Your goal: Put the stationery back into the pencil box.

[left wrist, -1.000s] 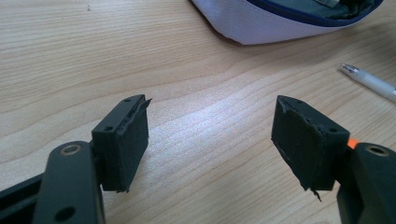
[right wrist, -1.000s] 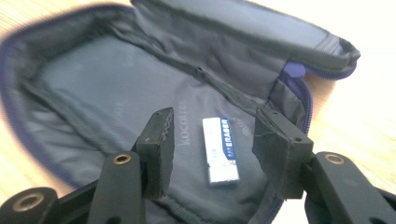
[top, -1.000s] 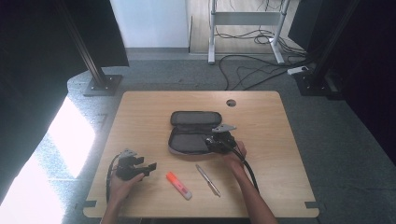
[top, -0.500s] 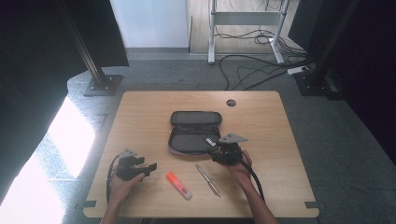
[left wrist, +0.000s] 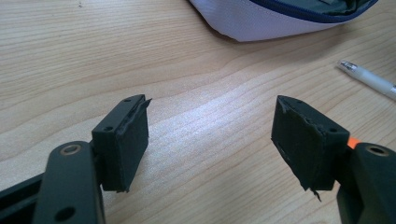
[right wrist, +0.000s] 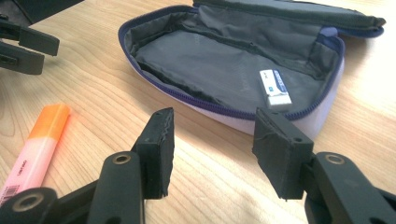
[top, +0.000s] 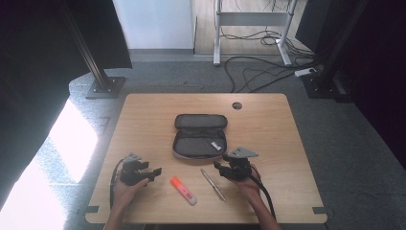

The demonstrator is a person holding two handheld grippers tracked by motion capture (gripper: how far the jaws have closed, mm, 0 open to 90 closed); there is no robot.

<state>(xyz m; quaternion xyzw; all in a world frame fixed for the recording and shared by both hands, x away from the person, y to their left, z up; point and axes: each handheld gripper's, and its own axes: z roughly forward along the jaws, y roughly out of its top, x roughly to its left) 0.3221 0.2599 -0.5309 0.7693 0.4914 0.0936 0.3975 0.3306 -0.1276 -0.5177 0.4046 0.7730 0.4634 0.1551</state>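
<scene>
A wooden tabletop [top: 143,120] carries an open pencil case [top: 199,136] near its middle. Inside the case, toward its right end, lies a small white eraser [top: 216,145] with a blue band. In front of the case, toward the person, a slim silver pen [top: 213,184] lies at a slant, and to the left of the pen lies an orange and pink highlighter [top: 183,190].

The right gripper [top: 221,168], held in the person's right hand, sits in front of the case's right end, just right of the pen. Its fingers [right wrist: 156,144] stand apart with nothing between them, pointing at the case's near wall and the eraser behind it. In the right gripper view the highlighter lies to the left of the case.

The left gripper [top: 155,172], held in the person's left hand, rests in front of the case and well to its left, just left of the highlighter. Its fingers [left wrist: 128,140] are spread wide over bare wood, holding nothing.
</scene>
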